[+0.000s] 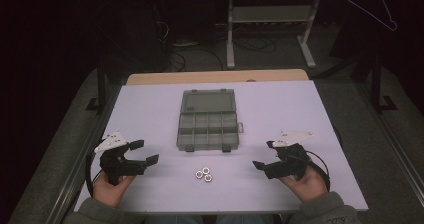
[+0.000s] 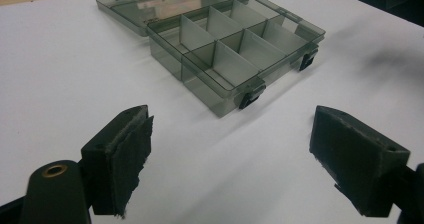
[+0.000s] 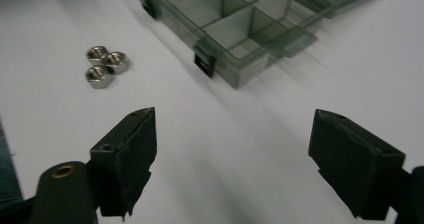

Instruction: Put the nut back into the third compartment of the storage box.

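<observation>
The organizer box (image 1: 207, 126) is sitting open on the white table (image 1: 150, 114), lid flipped back flat on the far side, and from where I'm driving it lands ahead of and between my two grippers. It's that smoky see-through plastic with divider walls making a grid of small compartments, and as far as I can see they've got nothing in them. Two black latches (image 2: 251, 95) hang off the near edge, facing me. My left gripper (image 1: 143, 152) is resting low at the near left of the table with its jaws spread wide, nothing between them — in the left gripper view the box (image 2: 230, 49) sits just ahead and a bit right of center, well apart from the pads (image 2: 134, 159). The right gripper (image 1: 264, 155) mirrors that on the other side, jaws wide apart too and holding nothing. Three little steel hex nuts (image 1: 204, 174) are clustered together, touching each other, on the bare table between the two grippers and nearer to me than the box; in the right gripper view they (image 3: 106, 65) show up off past the left jaw, beside the box's (image 3: 240, 29) latch side but not touching it.
</observation>
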{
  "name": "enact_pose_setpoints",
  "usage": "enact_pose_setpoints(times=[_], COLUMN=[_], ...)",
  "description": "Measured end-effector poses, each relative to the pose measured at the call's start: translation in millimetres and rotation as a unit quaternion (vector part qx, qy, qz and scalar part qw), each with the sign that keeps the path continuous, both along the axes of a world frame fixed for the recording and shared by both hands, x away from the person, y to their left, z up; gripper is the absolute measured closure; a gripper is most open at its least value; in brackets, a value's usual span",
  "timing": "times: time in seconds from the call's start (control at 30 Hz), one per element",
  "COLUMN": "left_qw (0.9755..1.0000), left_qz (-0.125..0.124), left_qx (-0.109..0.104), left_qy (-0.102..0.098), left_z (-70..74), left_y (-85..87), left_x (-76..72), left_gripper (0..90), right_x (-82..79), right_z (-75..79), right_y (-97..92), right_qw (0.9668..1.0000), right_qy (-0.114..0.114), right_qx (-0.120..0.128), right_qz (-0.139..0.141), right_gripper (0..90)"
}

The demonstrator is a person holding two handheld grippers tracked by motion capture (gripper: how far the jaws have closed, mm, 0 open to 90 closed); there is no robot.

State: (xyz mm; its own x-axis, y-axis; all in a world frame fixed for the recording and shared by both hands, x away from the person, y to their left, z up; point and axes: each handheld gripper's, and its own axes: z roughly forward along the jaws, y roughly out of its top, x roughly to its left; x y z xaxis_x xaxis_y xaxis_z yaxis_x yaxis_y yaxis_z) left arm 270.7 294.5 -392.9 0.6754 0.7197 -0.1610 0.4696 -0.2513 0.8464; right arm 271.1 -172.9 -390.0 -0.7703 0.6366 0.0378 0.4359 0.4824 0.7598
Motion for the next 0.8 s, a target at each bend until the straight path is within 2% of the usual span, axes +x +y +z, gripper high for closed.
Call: enact_pose_setpoints(times=[0.07, 0.23, 0.4, 0.47, 0.67, 0.8], left_qw=[1.0, 1.0, 1.0, 1.0, 1.0, 1.0], left_qz=[0.0, 0.0, -0.001, 0.0, -0.001, -0.001], left_qx=[-0.001, -0.002, 0.001, 0.0, -0.001, -0.002], left_qy=[0.0, -0.001, -0.001, -0.001, -0.001, -0.001], left_z=[-0.2, 0.3, 0.6, 0.4, 0.5, 0.3], left_y=[-0.2, -0.3, 0.5, 0.1, -0.1, -0.4], left_x=[0.1, -0.1, 0.2, 0.2, 0.3, 0.5], left_gripper=[16.2, 16.2, 16.2, 16.2, 16.2, 16.2], right_x=[-0.6, 2.4, 4.3, 5.2, 5.8, 5.8], right_z=[1.3, 1.8, 2.9, 3.8, 1.6, -5.1], right_y=[4.6, 23.7, 38.4, 52.0, 73.0, 92.7], right_qw=[1.0, 0.9993, 0.9983, 0.9972, 0.9946, 0.9906], right_qy=[0.004, 0.017, 0.021, 0.023, 0.035, 0.045], right_qx=[0.0, -0.008, -0.013, -0.016, -0.026, -0.046], right_qz=[0.004, 0.033, 0.053, 0.07, 0.094, 0.121], right_gripper=[19.3, 20.9, 21.7, 22.8, 25.8, 27.7])
